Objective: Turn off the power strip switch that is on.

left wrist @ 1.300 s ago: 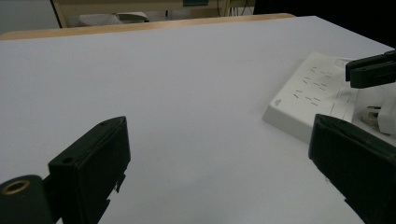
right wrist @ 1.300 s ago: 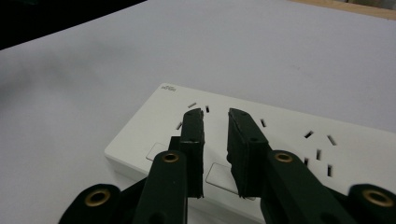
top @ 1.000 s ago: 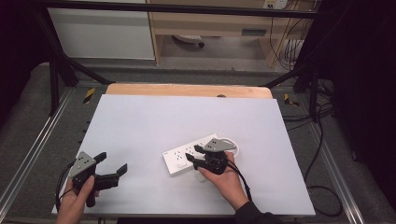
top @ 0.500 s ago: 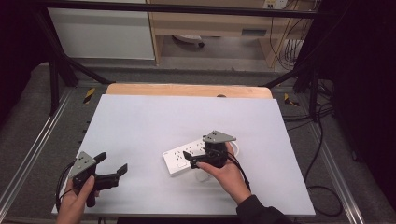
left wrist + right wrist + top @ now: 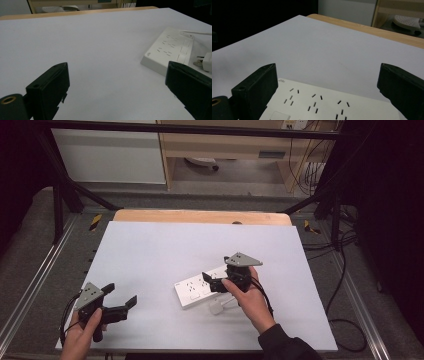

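Two tools are at work over a flat white table. The right tool hangs just above a long white plastic power strip, and its black jaws have just been opening. They now stand wide apart with nothing between them. In the right gripper view the strip's top, with its rows of little dark slots, lies right under the jaws.

The left tool sits near the front left of the table, well apart from the strip. Its jaws are wide apart too, and they hold nothing.

The power strip lies flat on the table, a bit right of the middle, turned at a slant. A small white plug lies just beside its near end, and a thin white cord runs off from its far end.

I think the strip is hard and stiff, so it will not bend when picked up. It looks light, but its smooth plastic may be slippery. A good place to hold it is across its two long sides, near the middle, so it stays level. Grabbing one end could make it tip. The cord may drag and pull on it. The plug is small and would be easy to knock away.
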`<state>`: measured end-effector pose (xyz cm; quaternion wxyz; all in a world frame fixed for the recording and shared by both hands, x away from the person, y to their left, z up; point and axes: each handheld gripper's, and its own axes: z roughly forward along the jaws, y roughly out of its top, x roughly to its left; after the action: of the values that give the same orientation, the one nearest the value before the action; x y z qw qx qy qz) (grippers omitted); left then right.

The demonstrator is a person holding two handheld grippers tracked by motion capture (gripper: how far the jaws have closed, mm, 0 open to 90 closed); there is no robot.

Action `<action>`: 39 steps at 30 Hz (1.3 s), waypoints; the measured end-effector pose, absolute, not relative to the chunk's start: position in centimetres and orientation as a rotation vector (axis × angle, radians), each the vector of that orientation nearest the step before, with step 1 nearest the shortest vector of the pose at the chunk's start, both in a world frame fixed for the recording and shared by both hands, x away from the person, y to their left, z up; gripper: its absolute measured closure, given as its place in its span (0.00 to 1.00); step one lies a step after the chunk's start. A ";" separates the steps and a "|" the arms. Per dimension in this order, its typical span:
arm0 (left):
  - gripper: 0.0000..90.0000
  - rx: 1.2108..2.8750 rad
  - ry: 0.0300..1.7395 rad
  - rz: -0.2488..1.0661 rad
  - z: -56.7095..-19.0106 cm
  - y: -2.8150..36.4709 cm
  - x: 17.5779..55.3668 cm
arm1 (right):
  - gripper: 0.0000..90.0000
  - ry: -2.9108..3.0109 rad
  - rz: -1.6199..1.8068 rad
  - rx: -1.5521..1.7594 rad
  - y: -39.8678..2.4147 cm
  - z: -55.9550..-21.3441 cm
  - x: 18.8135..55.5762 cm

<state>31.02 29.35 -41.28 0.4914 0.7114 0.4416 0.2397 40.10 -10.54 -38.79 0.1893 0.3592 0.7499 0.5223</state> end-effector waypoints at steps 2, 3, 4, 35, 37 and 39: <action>0.06 1.729 1.073 0.580 -41.3 29.4 31.0 | 0.04 2.101 1.473 1.011 -10.9 -38.5 40.2; 0.06 1.729 1.073 0.580 -41.3 29.4 31.0 | 0.04 2.095 1.474 1.012 -11.1 -38.3 40.3; 0.06 1.727 1.076 0.580 -41.3 29.3 31.0 | 0.04 2.088 1.475 1.014 -11.3 -38.2 40.3; 0.06 1.725 1.071 0.585 -41.2 29.4 31.0 | 0.04 1.924 1.507 1.090 -19.4 -37.1 38.7; 0.06 1.727 1.071 0.583 -41.2 29.4 31.0 | 0.06 1.909 1.509 1.097 -20.3 -37.2 38.5; 0.06 1.727 1.072 0.584 -41.2 29.4 31.0 | 0.06 1.896 1.511 1.098 -21.1 -37.3 38.3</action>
<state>30.96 29.42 -41.24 0.4911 0.7115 0.4414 0.2406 38.33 -21.10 -37.27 0.2376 0.4008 0.6920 0.5514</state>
